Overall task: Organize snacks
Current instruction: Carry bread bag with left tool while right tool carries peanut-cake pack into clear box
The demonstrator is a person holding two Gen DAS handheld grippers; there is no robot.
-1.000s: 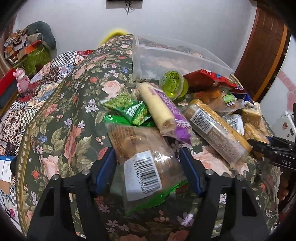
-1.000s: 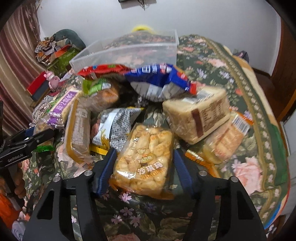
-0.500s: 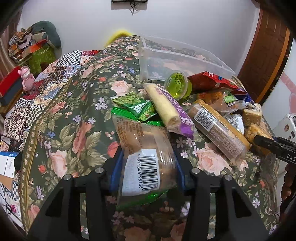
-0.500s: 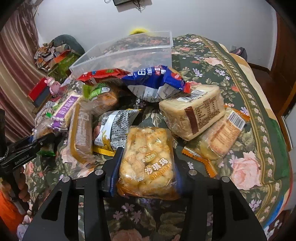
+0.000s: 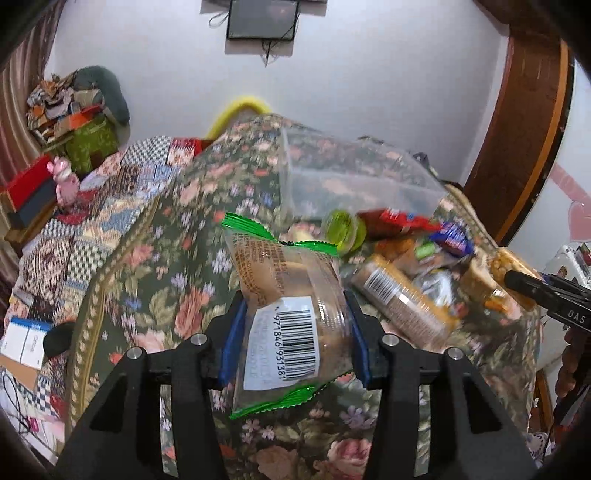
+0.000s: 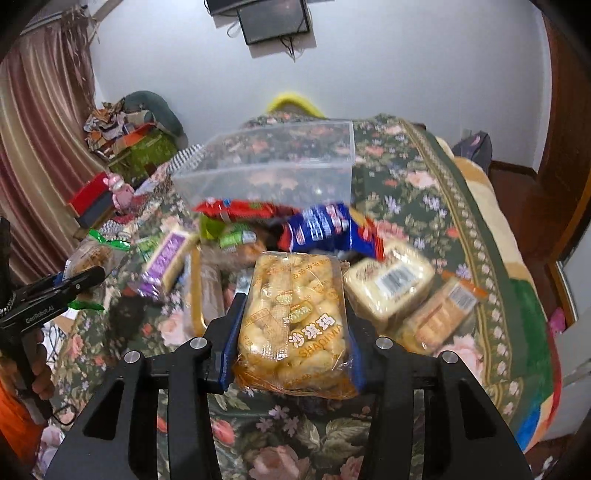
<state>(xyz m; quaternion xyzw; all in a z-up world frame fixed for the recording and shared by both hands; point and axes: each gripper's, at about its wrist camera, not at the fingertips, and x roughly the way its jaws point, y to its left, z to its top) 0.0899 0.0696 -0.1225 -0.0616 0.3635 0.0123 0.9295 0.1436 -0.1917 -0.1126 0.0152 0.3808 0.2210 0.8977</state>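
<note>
Two hand-held tools each clamp one snack packet above a bed (image 6: 424, 177) covered in a floral spread. At left, the left tool (image 5: 291, 332) is clenched on a clear, green-edged cake packet (image 5: 288, 314) with a white barcode label, held off the spread with its top tilted away; in the right wrist view the same tool (image 6: 74, 280) appears at the far left edge. Beyond it, one clear plastic bin (image 5: 351, 184) sits on the bed near the wall, and through its see-through walls only the floral pattern shows. In front of the bin lies a loose heap of snacks: one green jelly cup (image 5: 343, 230), one red packet (image 6: 236, 208), one purple-labelled roll (image 6: 166, 262), one long brown bar (image 5: 402, 306) with a barcode, one blue packet (image 6: 328, 229), one pale sliced cake in a clear wrapper (image 6: 388, 286) and one orange-edged biscuit packet (image 6: 443, 310), several touching or overlapping; motion blur hides finer detail. At right, the right tool (image 6: 291, 332) grips a yellow Shaqima packet (image 6: 295, 321) between its blue-padded fingers (image 6: 229, 350), raised just in front of the heap. One dark screen (image 6: 273, 18) hangs on the white wall behind.
</note>
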